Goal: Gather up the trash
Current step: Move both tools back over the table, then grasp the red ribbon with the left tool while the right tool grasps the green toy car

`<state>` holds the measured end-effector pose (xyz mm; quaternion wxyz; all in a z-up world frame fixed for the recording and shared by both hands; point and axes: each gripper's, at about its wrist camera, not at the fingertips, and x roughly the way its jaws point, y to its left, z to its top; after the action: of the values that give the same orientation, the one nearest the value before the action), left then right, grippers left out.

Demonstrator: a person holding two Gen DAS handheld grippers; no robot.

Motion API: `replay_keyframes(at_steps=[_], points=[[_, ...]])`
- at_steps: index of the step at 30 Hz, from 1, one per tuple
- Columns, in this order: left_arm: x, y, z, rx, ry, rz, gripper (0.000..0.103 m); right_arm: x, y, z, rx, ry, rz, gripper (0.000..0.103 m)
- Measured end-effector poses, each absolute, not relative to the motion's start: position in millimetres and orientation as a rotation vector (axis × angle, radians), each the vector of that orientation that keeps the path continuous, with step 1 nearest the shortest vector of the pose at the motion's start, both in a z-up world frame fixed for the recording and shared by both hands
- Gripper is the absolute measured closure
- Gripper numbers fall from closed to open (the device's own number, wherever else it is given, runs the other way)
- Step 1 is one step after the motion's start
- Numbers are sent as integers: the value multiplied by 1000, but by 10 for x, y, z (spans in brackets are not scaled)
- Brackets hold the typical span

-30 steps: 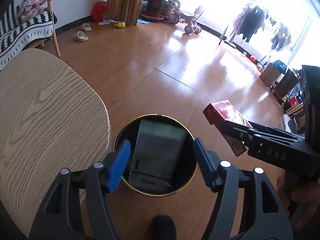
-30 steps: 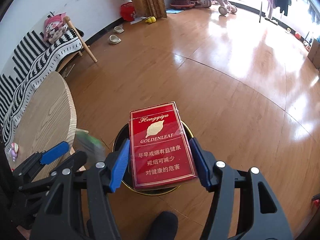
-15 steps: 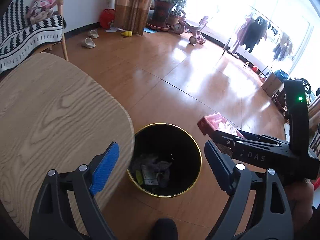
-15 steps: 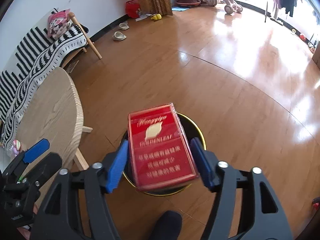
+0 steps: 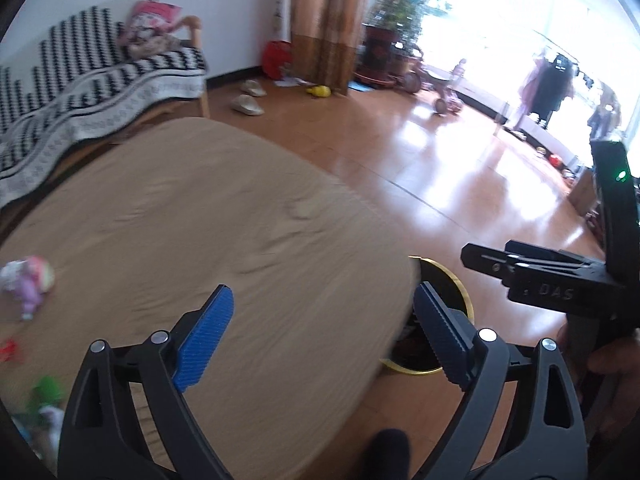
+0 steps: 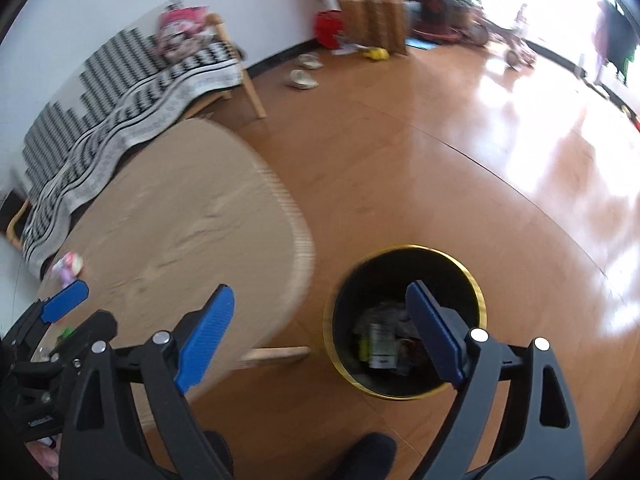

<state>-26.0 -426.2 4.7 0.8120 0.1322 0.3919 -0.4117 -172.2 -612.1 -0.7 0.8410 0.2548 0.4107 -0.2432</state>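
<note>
A black bin with a gold rim [image 6: 472, 280] stands on the floor beside the round wooden table [image 6: 180, 224]. Crumpled wrappers and packets [image 6: 380, 340] lie at its bottom. My right gripper [image 6: 320, 328] is open and empty, above the gap between table and bin. My left gripper [image 5: 324, 332] is open and empty over the table's right edge [image 5: 280, 248]; the bin's rim [image 5: 466, 300] peeks out past that edge. More trash lies on the table at far left: a pink wrapper [image 5: 28, 280], a red scrap [image 5: 8, 350] and a green piece [image 5: 46, 390].
A bench with a black-and-white zigzag throw [image 5: 100, 84] stands behind the table against the wall. Slippers [image 5: 248, 104], a yellow toy [image 5: 318, 91], curtains and potted plants sit farther back. Open wood floor [image 6: 480, 160] stretches right of the bin.
My right gripper has opened and the red cigarette box is gone from it. Both grippers have swung left toward the table; the left one now looks over the tabletop.
</note>
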Motion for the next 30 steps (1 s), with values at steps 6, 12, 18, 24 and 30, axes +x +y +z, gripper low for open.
replay_keyframes(at_steps=[6, 12, 18, 24, 30], points=[[98, -3399, 247, 261, 809, -737, 13, -1050, -5329, 201, 467, 871, -337, 18], [507, -2355, 308, 240, 784, -551, 12, -430, -4432, 277, 397, 896, -161, 17], [887, -1251, 263, 135, 825, -380, 12, 80, -3496, 168, 318, 953, -17, 16], [1023, -616, 138, 105, 854, -291, 12, 383, -2726, -38, 204, 1006, 73, 14], [1091, -353, 69, 84, 870, -259, 12, 567, -2333, -290, 130, 1057, 111, 14]])
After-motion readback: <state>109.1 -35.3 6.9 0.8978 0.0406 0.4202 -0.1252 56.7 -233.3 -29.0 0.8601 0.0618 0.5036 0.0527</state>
